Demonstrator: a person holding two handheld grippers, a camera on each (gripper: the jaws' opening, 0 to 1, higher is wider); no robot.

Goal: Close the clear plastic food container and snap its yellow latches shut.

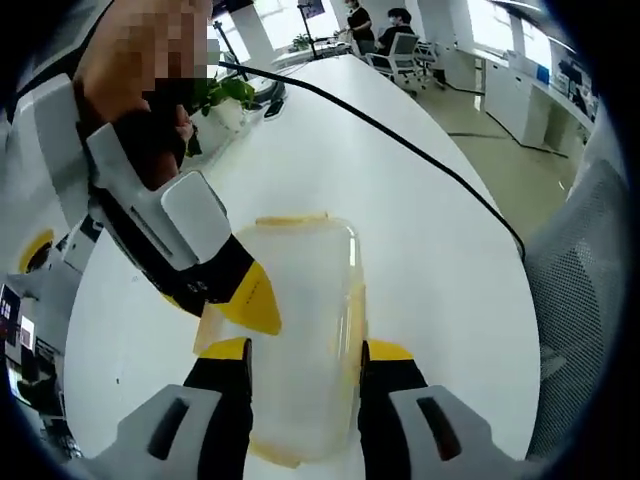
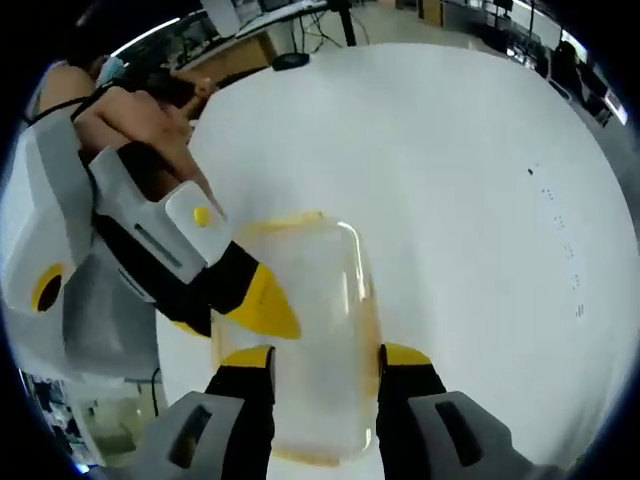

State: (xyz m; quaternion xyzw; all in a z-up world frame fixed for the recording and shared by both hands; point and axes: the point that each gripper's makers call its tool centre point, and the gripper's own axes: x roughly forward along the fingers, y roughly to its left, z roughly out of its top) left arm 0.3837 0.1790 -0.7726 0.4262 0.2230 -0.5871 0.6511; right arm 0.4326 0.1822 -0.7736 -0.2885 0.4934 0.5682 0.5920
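A clear plastic container with its lid on lies on the white table. Yellow latches show at its far end and along its right side. My left gripper is open, its yellow-tipped jaws standing apart over the near part of the lid. The right gripper reaches in from the upper left, its yellow tip at the container's left edge. In the right gripper view the same container lies between the spread jaws of my right gripper. The left gripper touches its left rim.
A black cable runs across the table towards the far end. A potted plant stands at the back left. Office chairs and people are beyond the table. A grey chair stands close on the right.
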